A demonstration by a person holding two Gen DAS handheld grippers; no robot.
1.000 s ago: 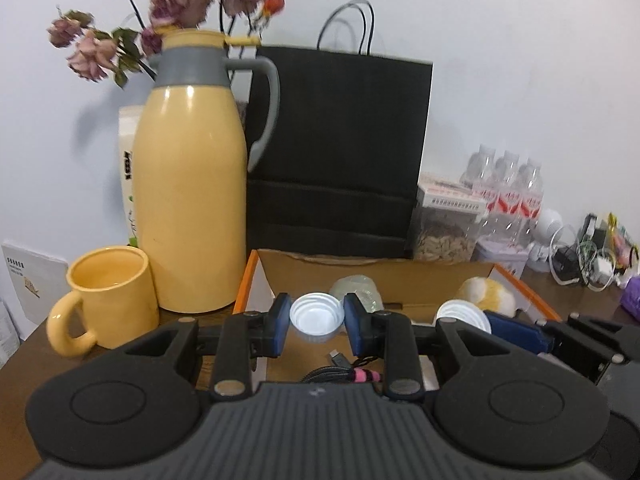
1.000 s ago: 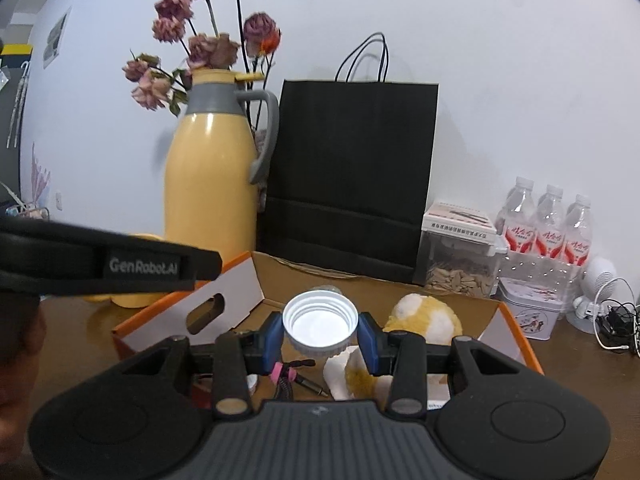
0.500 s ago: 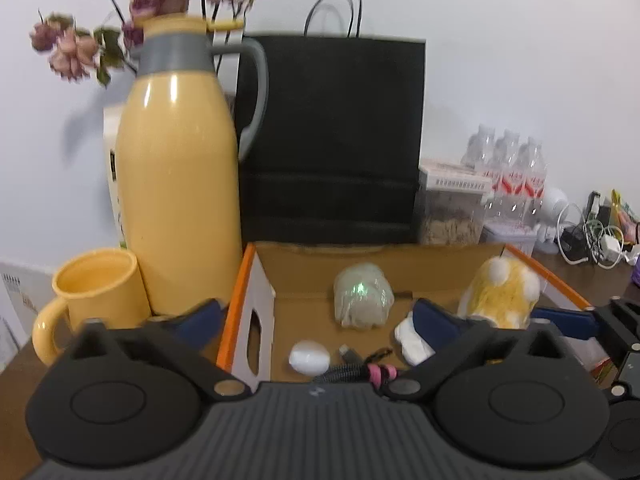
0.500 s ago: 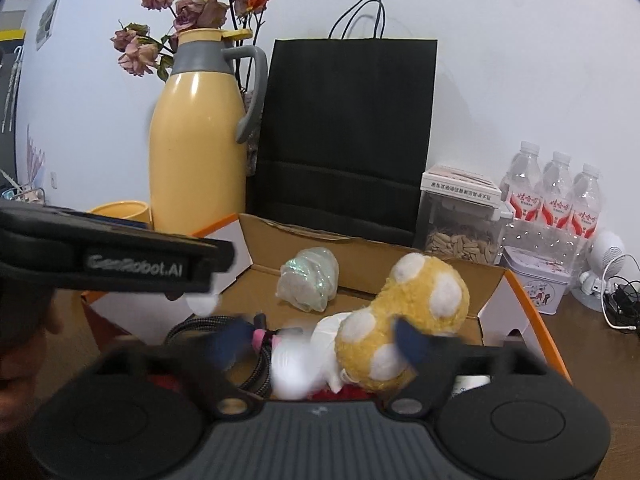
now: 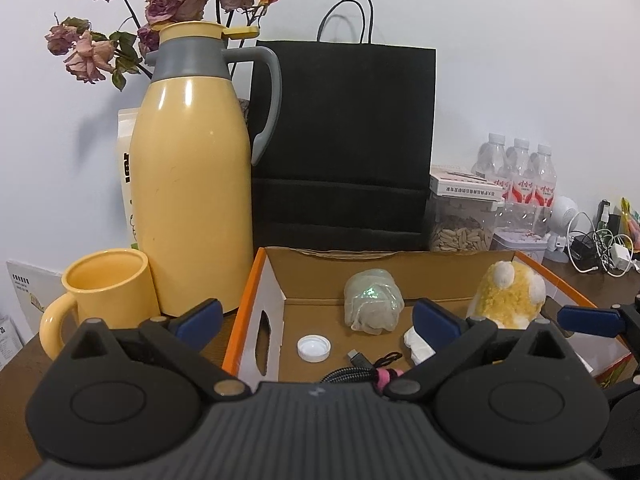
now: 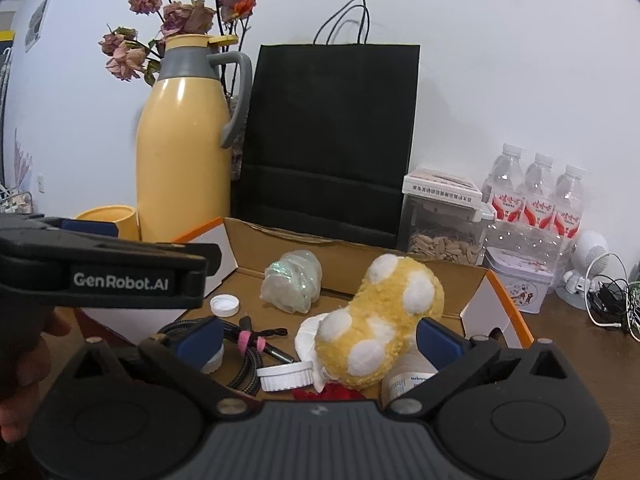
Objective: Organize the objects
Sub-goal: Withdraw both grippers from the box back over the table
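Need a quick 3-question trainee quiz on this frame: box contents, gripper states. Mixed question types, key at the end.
1. True or false: the left gripper is clamped on the small white cap.
2. Multiple choice: where does the yellow plush toy lie? A) inside the cardboard box B) in the black paper bag C) in the yellow mug
3. Fill in: the tall yellow thermos stands just outside the box's ____ wall in the left wrist view.

Key
1. False. Both the left gripper and the right gripper are open and empty; the cap lies on the box floor.
2. A
3. left
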